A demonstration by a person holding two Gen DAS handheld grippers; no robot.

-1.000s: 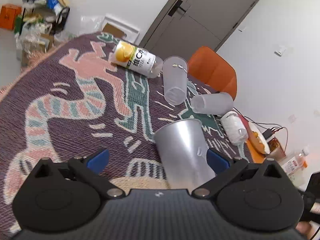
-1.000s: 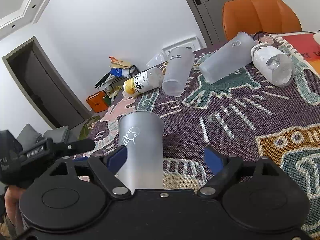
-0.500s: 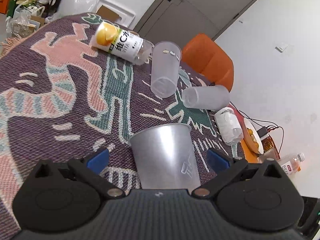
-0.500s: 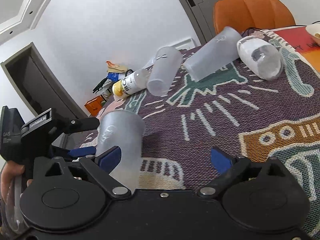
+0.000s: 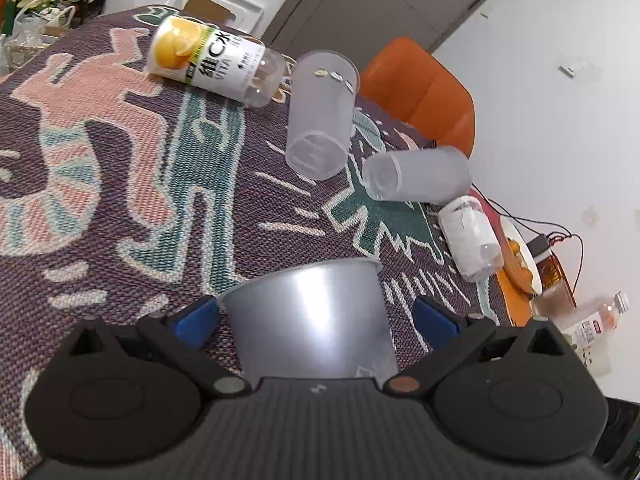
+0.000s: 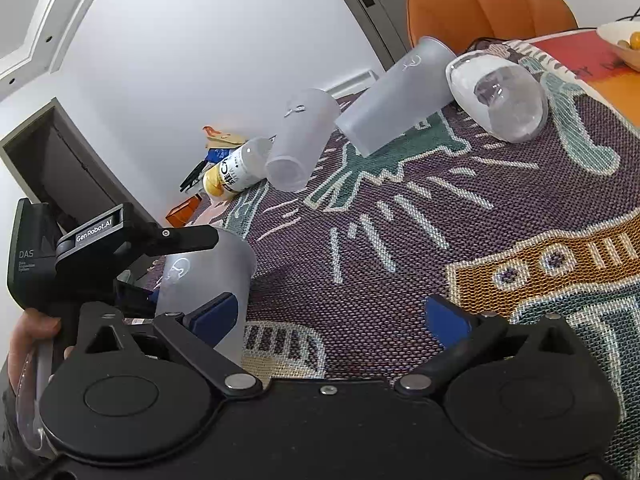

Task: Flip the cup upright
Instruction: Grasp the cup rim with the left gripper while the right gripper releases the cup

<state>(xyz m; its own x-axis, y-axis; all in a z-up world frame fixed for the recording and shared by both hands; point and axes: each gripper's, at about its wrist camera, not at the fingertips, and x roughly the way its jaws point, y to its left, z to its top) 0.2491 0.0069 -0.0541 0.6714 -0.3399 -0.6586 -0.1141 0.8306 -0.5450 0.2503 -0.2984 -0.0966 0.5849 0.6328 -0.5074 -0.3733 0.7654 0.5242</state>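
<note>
We see the frosted translucent plastic cup (image 5: 312,320) standing mouth-up on the patterned woven tablecloth (image 5: 100,160), between our left gripper's (image 5: 316,316) spread, released fingers. Right gripper (image 6: 336,320) gapes beside it, grasping nothing.

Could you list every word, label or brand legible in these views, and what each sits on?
"GenRobot.AI": on the left gripper body, right wrist view.
"DAS": same body's side; the smaller print beneath is too small to read.
"VITA": yellow-labelled bottle; its Chinese characters are only partly legible.
Frosted cup: a white logo, no words.

Patterned tablecloth (image 5: 120,184) — two frosted cups (image 5: 320,116), two bottles (image 5: 216,64) lying sideways.
</note>
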